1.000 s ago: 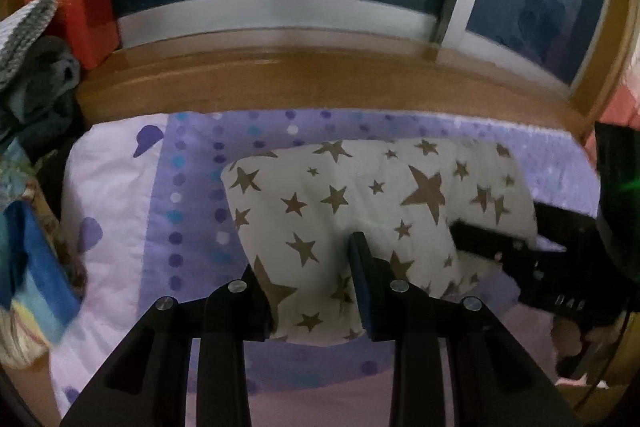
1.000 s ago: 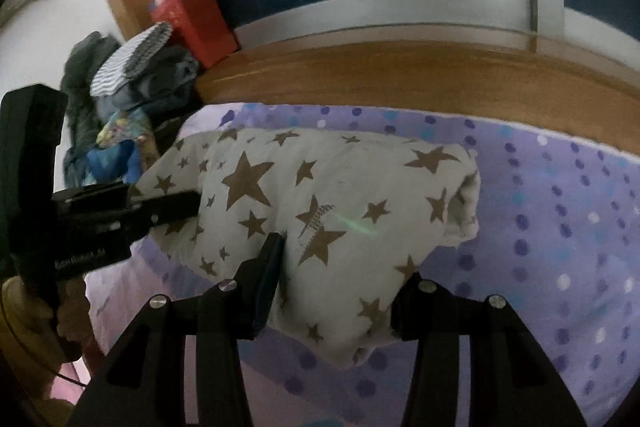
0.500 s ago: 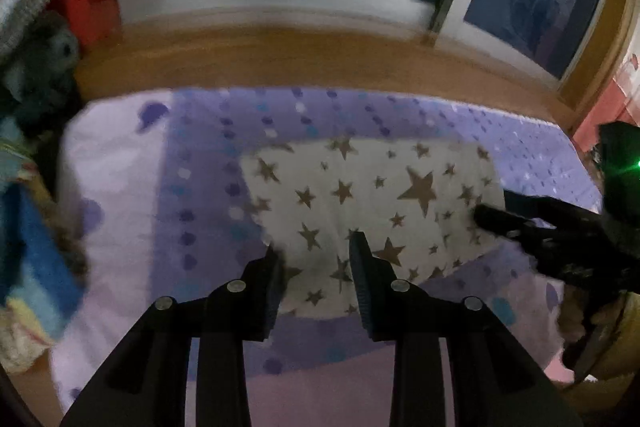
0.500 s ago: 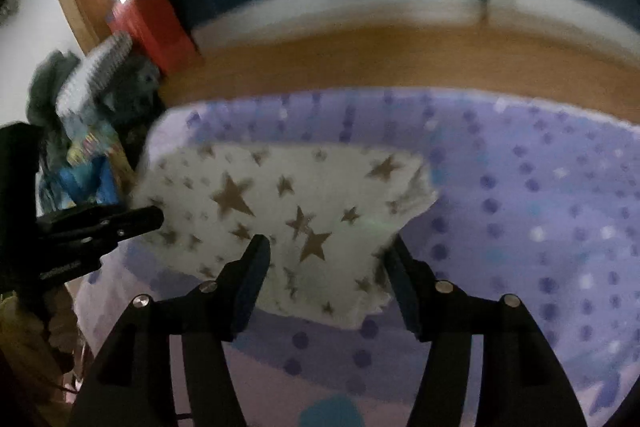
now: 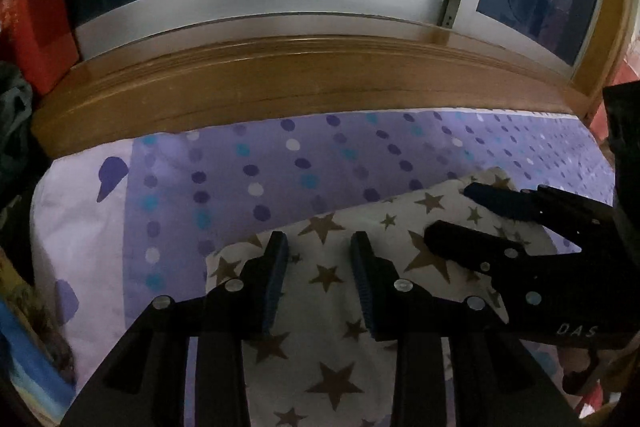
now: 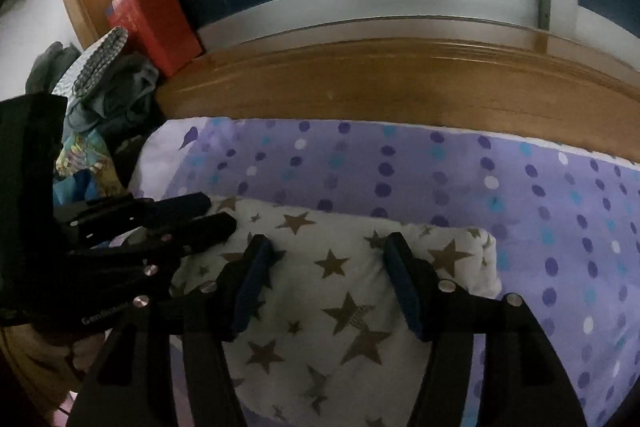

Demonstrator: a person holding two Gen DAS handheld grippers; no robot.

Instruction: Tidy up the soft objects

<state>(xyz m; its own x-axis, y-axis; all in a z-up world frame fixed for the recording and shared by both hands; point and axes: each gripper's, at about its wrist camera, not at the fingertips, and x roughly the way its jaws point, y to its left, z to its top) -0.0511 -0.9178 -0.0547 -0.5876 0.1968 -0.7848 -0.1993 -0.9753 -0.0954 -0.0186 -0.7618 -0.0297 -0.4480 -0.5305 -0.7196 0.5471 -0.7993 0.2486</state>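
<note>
A cream pillow with brown stars lies on the purple dotted bedsheet. My left gripper hovers over the pillow's left part, open, its tips reaching the far edge; nothing shows pinched between its fingers. My right gripper stands open, wider, over the pillow's right part, its fingertips near the far edge. Each gripper shows in the other's view: the right gripper at the right, the left gripper at the left. Whether the fingers touch the fabric is unclear.
A wooden window ledge runs along the bed's far side under dark glass. A red box and a pile of clothes sit at the far left, with colourful cloth below. A person's hand holds the left gripper.
The pillow, held up by both grippers a second ago, now lies flat on the sheet. Both grippers have let go and moved forward over it to its far edge.
</note>
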